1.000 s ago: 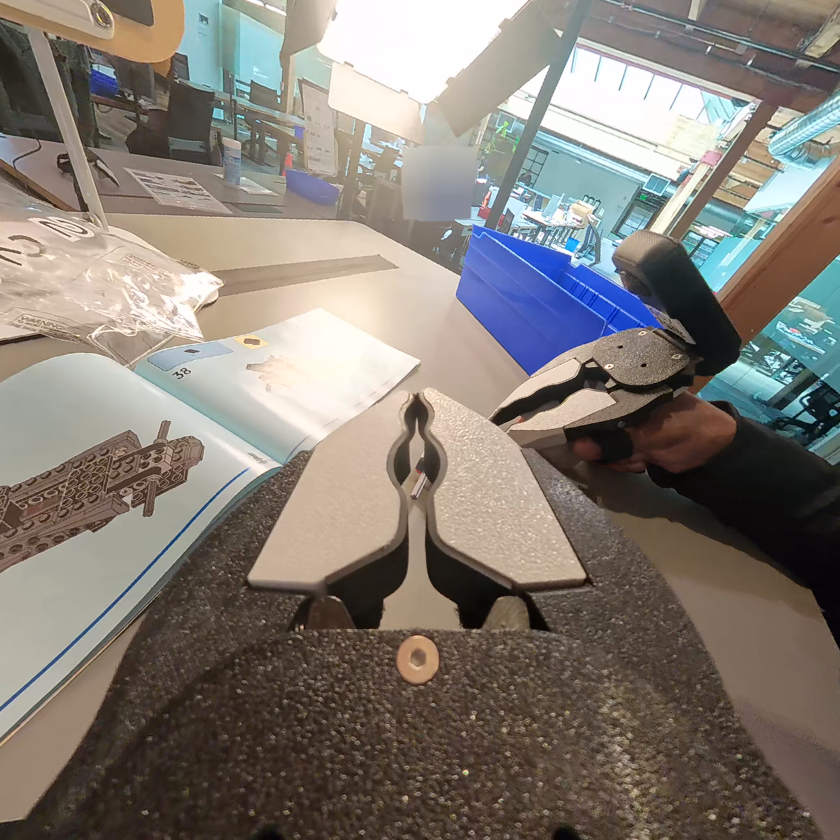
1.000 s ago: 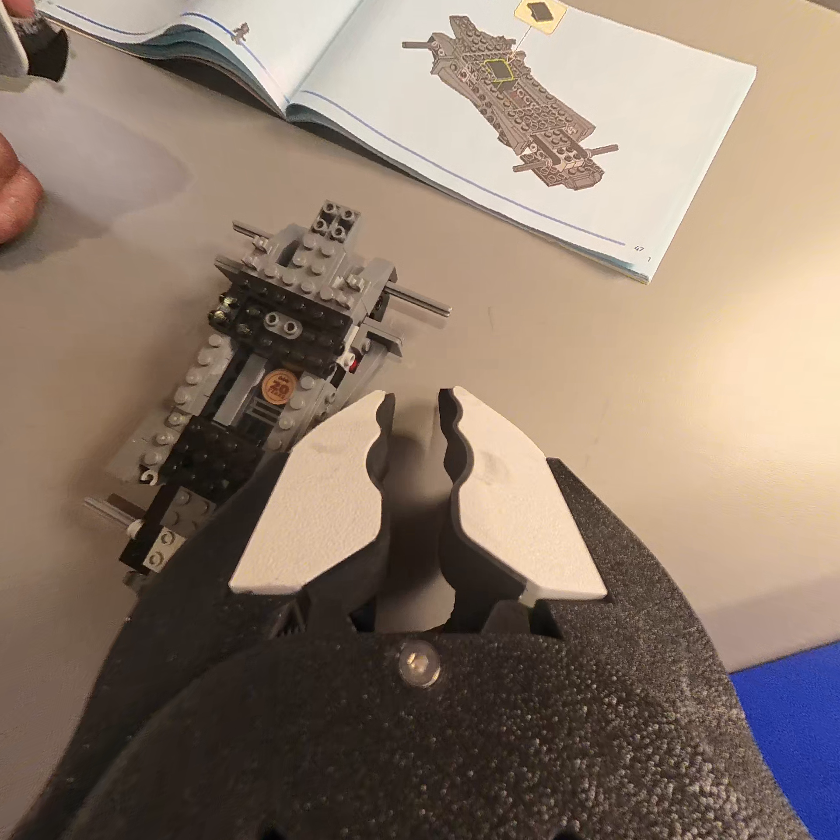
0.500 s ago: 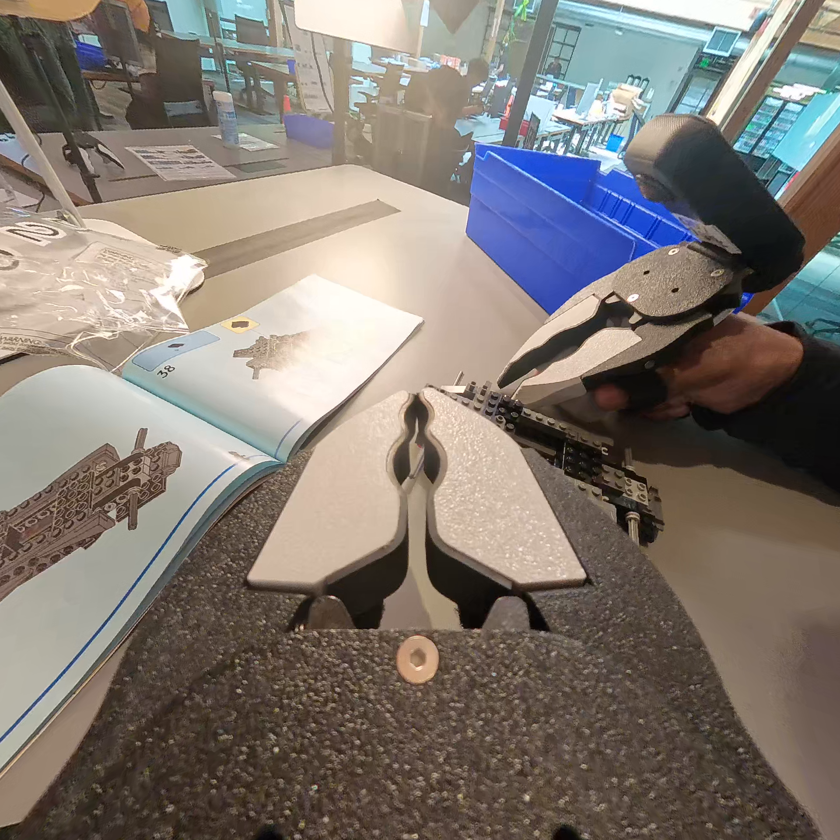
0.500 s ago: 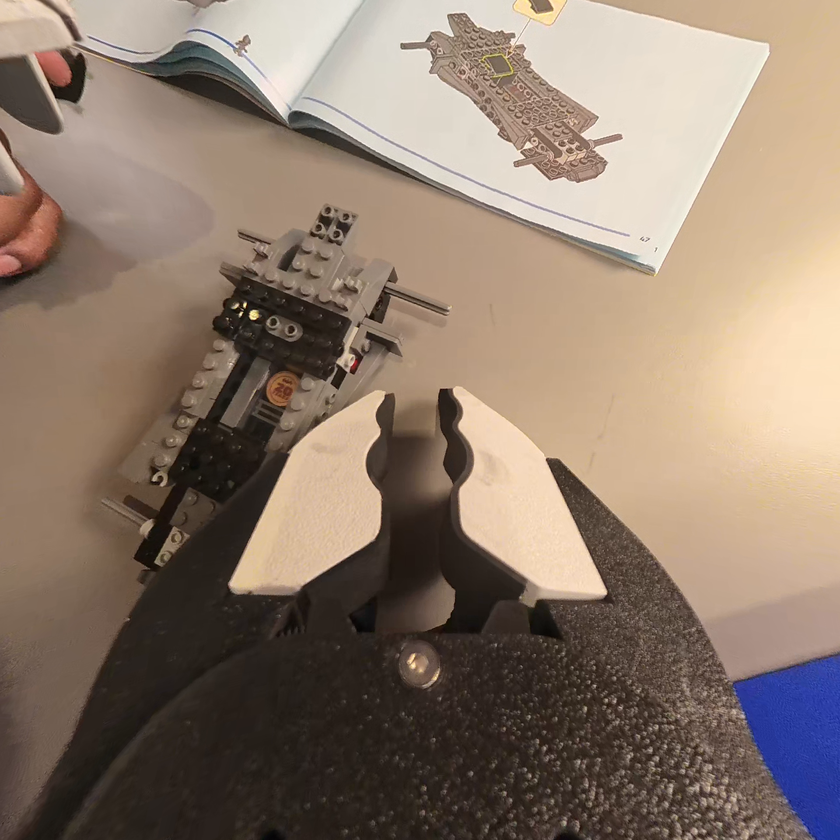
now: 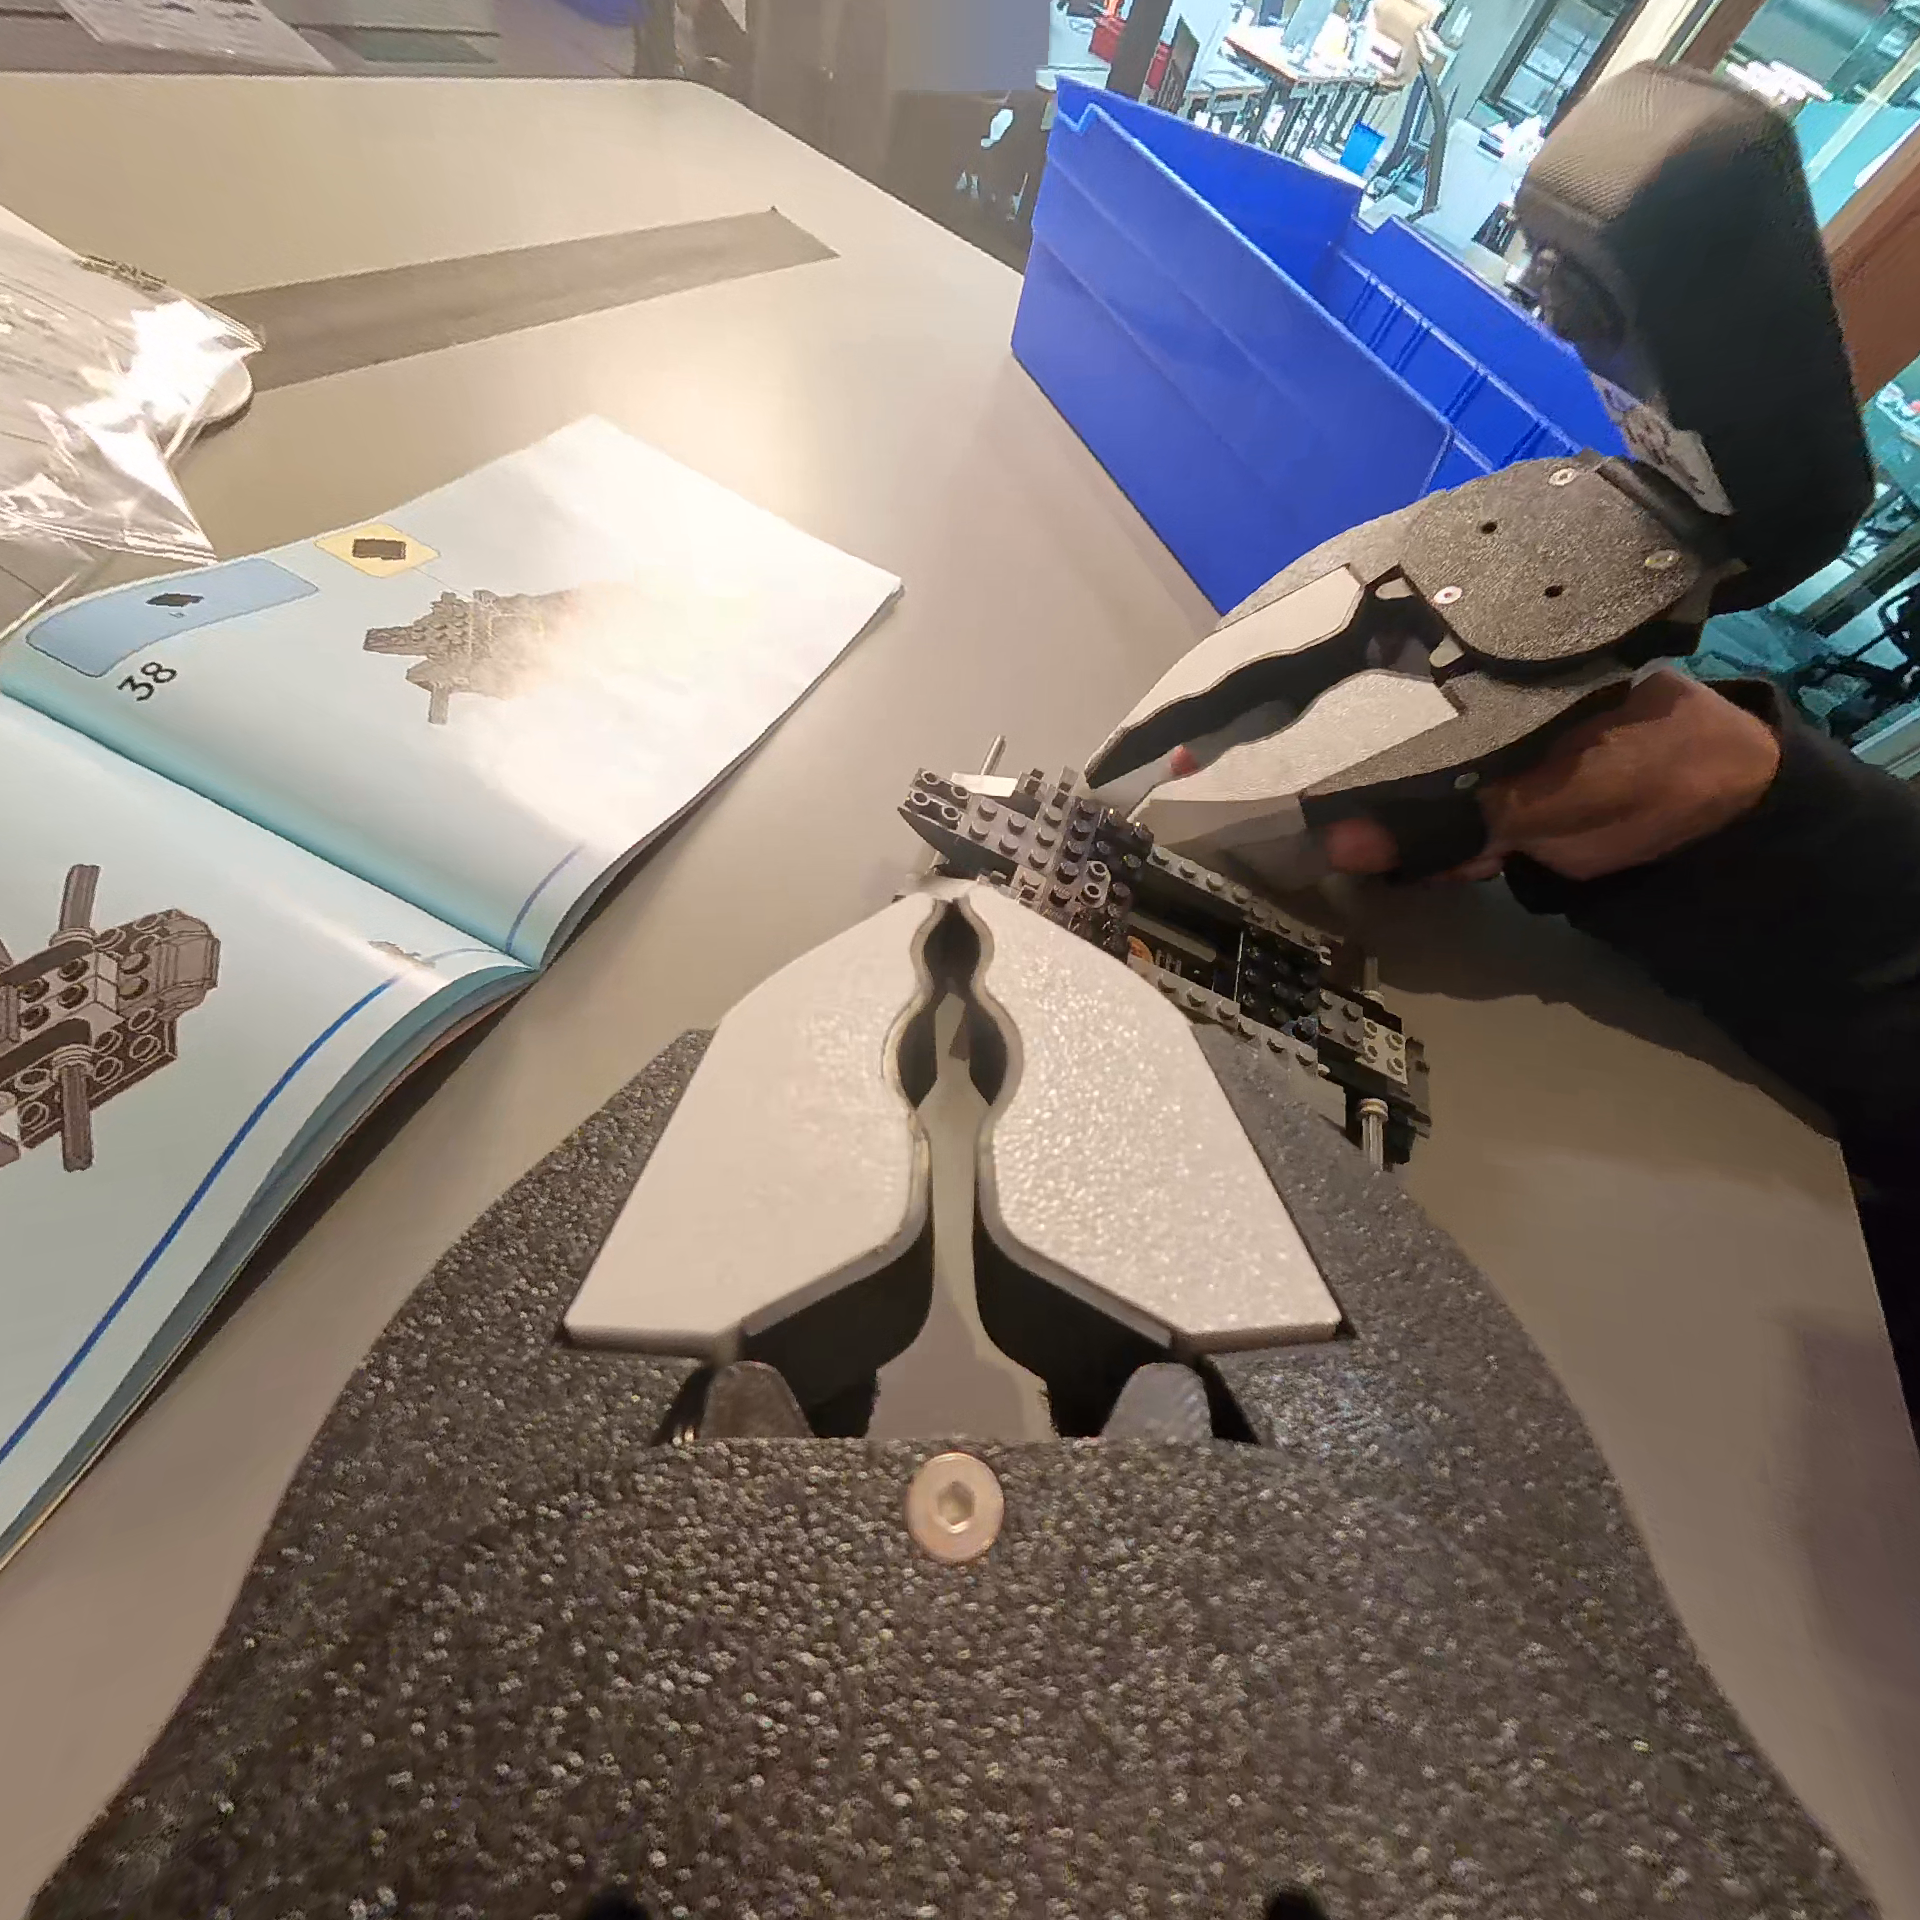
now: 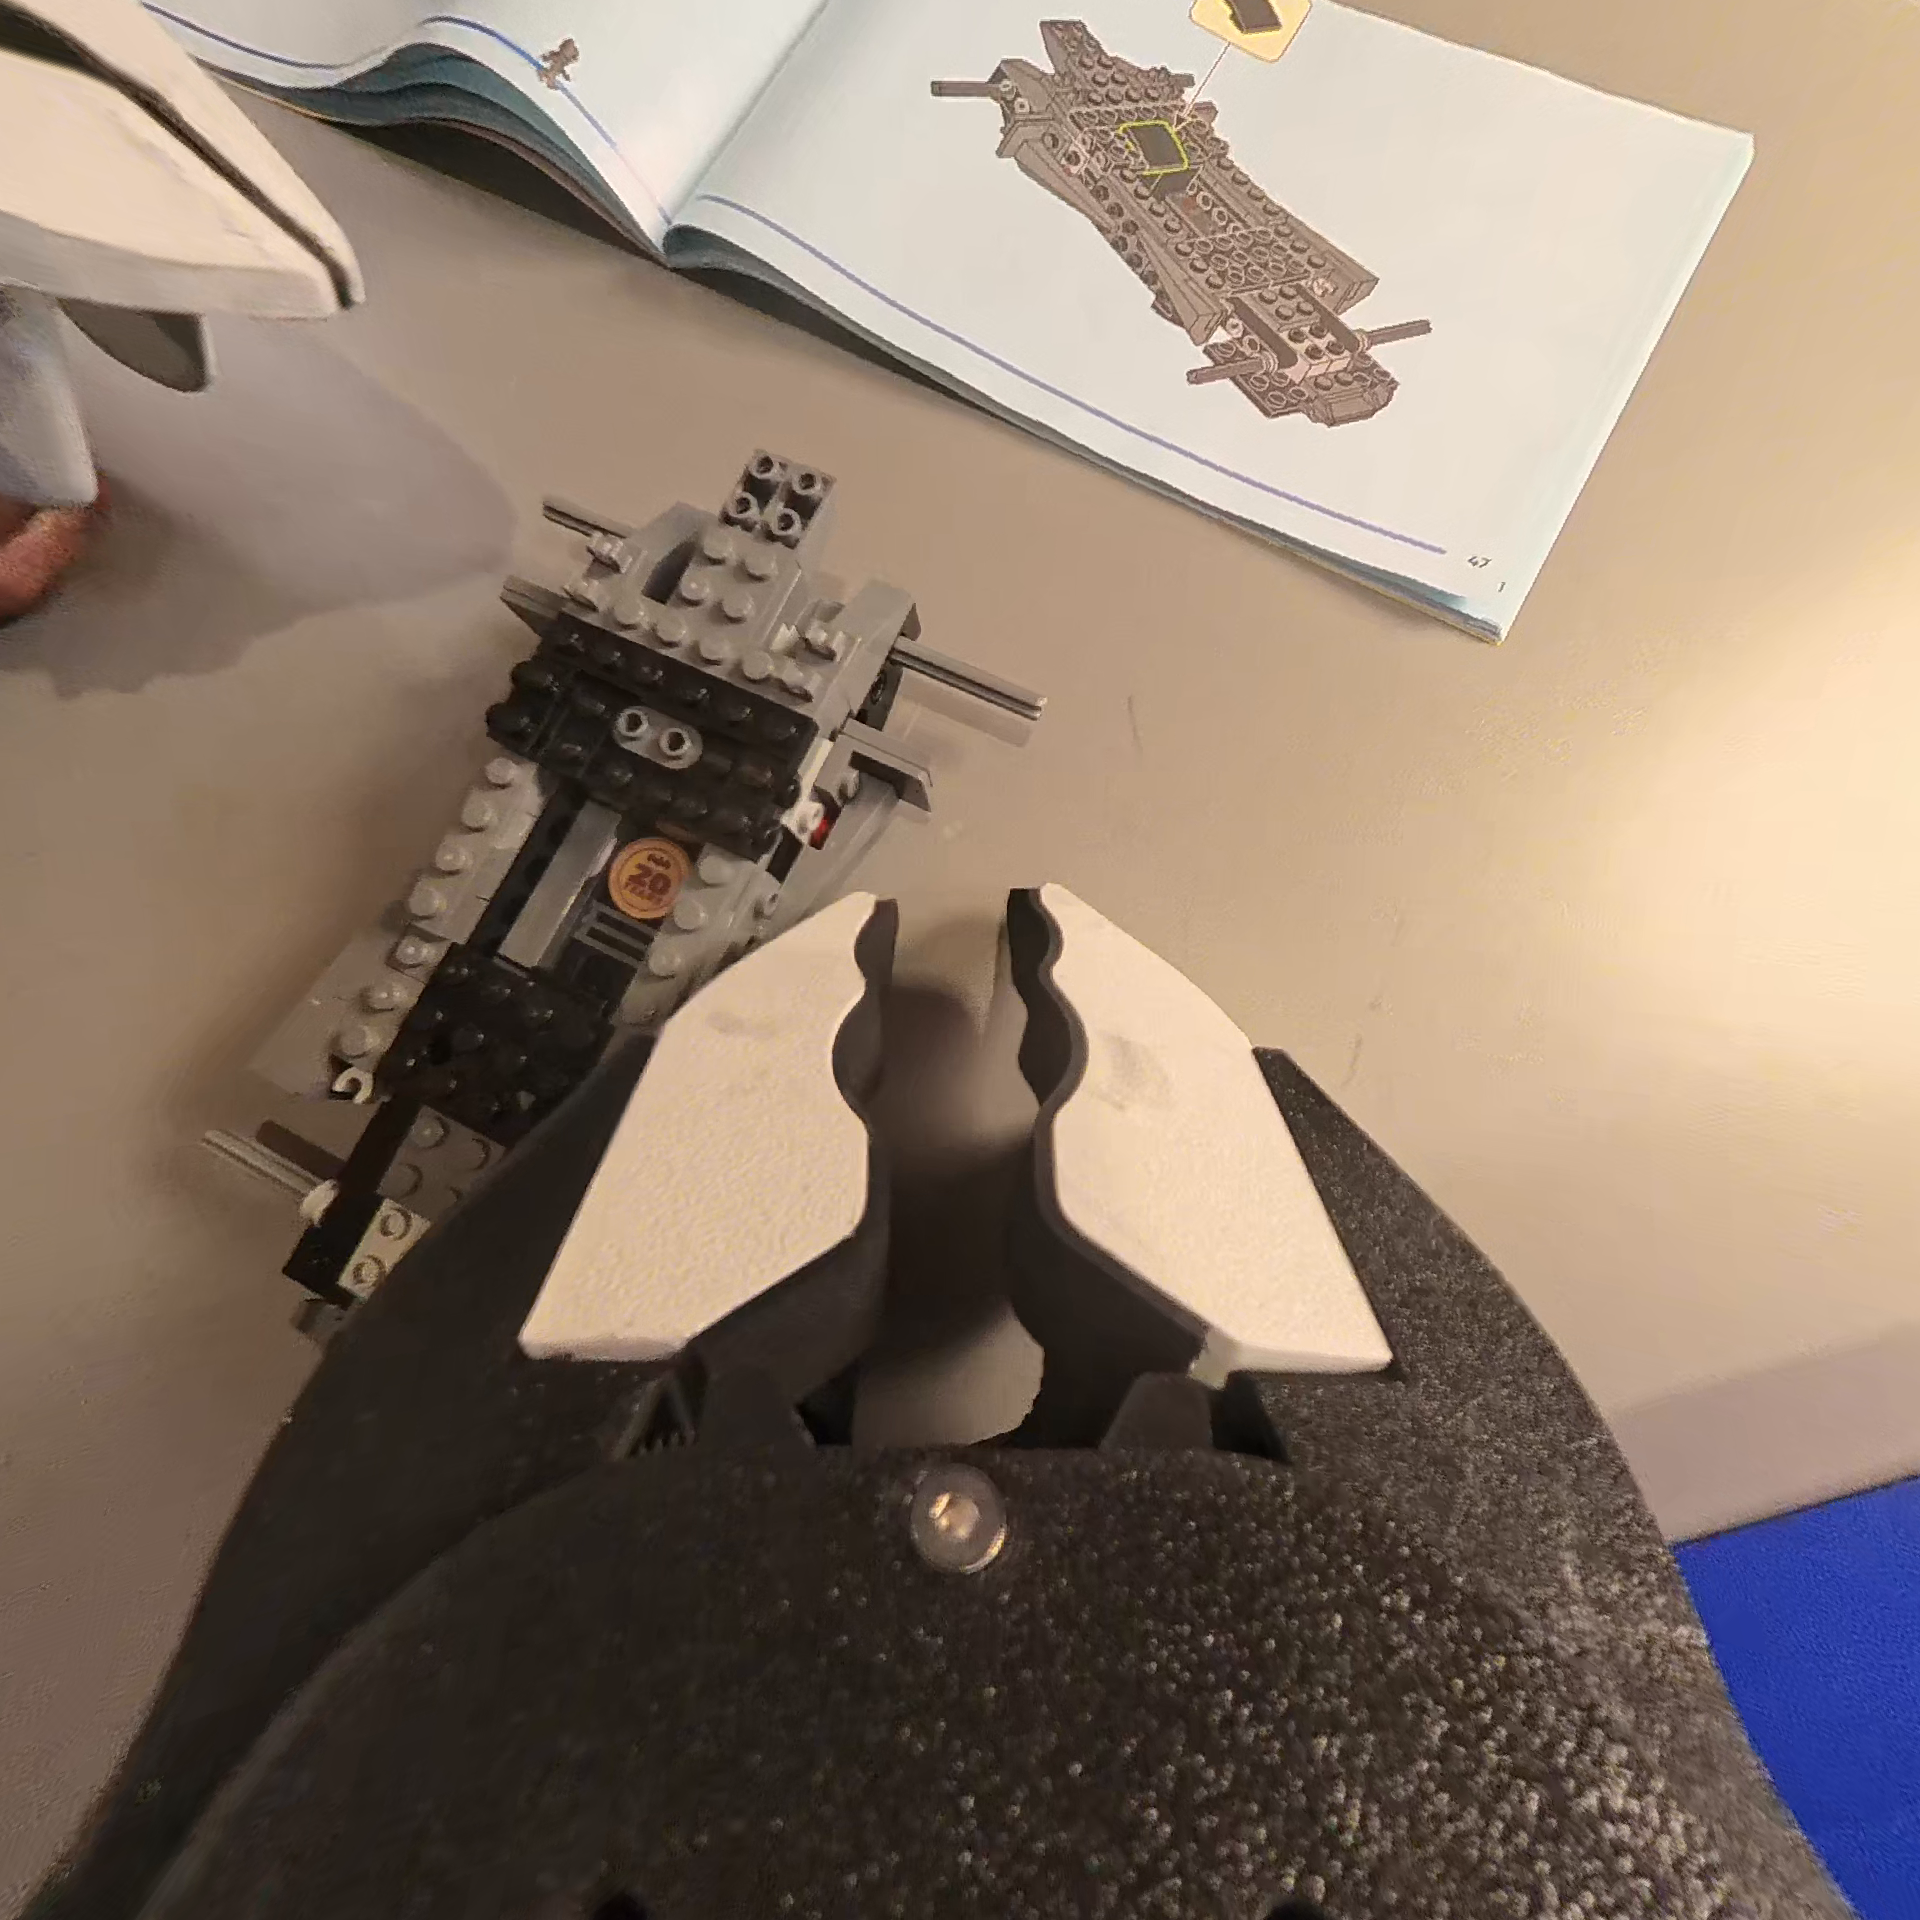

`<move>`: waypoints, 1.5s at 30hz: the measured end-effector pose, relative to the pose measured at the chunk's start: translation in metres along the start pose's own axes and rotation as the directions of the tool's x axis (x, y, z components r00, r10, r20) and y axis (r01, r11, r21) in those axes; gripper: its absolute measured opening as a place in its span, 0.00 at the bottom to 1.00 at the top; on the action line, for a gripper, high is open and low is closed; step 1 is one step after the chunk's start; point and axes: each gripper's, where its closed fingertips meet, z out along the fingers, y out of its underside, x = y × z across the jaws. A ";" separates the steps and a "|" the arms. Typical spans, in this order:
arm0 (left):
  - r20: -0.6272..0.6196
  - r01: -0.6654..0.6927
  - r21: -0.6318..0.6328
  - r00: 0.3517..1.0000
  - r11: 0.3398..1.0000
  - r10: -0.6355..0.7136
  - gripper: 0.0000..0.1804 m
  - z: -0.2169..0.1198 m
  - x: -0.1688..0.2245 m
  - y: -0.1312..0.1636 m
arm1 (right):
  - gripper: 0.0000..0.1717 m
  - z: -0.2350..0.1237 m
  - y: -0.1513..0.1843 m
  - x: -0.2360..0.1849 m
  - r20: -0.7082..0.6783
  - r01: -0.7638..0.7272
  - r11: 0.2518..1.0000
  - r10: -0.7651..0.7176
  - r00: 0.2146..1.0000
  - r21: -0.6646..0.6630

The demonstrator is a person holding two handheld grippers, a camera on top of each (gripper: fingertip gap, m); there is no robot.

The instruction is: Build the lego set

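Observation:
A grey and black brick model (image 6: pixel 665 790) with axle rods lies on the grey table (image 6: pixel 1455 935); it also shows in the left wrist view (image 5: pixel 1247 956). My right gripper (image 6: pixel 948 902) is open, its tips just right of the model's middle, with only table showing between the pads. In the left wrist view the right gripper (image 5: pixel 1117 795) hovers just over the model's raised end, held by a hand (image 5: pixel 1558 810). My left gripper (image 5: pixel 951 899) is shut, with its tips close to the model's near side. It shows at the top left of the right wrist view (image 6: pixel 156 208).
An open instruction booklet (image 5: pixel 520 644) lies left of the model and also shows in the right wrist view (image 6: pixel 1247 260). Blue bins (image 5: pixel 1195 343) stand along the table's far right edge. Clear plastic bags (image 5: pixel 83 343) lie at the far left. Tip to tip, the grippers are about 12 cm apart.
My left gripper has tipped down and moved toward the model, staying shut. The right gripper has come in over the model's raised end and stayed open. The model has not moved.

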 end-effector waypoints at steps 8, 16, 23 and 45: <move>0.020 -0.047 -0.056 0.999 0.997 0.048 0.00 0.006 0.003 0.006 | 0.17 -0.098 -0.026 -0.019 0.139 0.034 0.956 -0.077 0.987 0.291; -0.004 -0.009 -0.026 1.000 1.000 0.009 0.00 0.003 0.002 0.003 | 0.15 -0.178 0.032 0.185 -0.099 0.288 0.918 -0.325 0.941 -0.272; -0.017 0.019 0.000 1.000 1.000 -0.019 0.00 -0.001 0.002 0.001 | 0.14 -0.139 0.086 0.256 0.225 0.713 0.485 -0.724 0.652 -0.506; -0.067 0.125 0.054 0.990 0.991 -0.121 0.00 -0.008 -0.005 -0.005 | 0.13 -0.119 0.102 0.266 0.524 0.748 0.341 -0.551 0.650 -0.569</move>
